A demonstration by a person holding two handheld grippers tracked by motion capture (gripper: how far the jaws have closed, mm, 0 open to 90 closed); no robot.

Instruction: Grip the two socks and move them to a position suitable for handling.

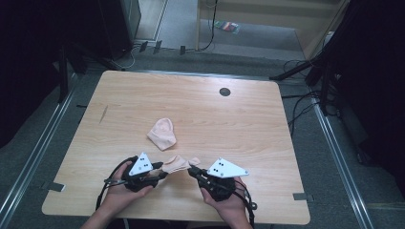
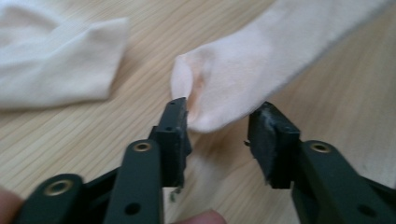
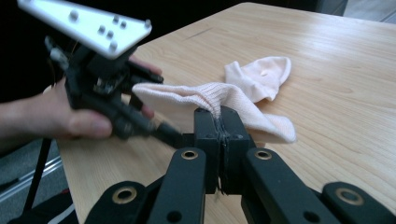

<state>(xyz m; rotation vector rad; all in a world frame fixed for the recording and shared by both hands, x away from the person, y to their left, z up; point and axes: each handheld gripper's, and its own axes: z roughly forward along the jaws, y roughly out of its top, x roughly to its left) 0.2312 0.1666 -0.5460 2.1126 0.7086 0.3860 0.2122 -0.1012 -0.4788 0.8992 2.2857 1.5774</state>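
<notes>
Two pale pink socks on a light wooden table (image 1: 248,124). One sock (image 1: 162,134) lying loose near the table's middle, beyond both hands, touched by nothing. Second sock (image 1: 177,164) stretched between the two grippers near the table's front edge. Right gripper (image 3: 219,119) clamped tight on a bunched fold of this sock, jaws pressed together with ribbed fabric squeezed between them, the rest of the sock draping away to either side. Left gripper (image 2: 219,123) partly open, jaws standing apart, sock's rounded end sitting between them; near jaw touching the fabric or just beside it, hard to say through the blur; far jaw clearly off it. No squeeze on that side. Both hands low at the table's near edge, close together.
</notes>
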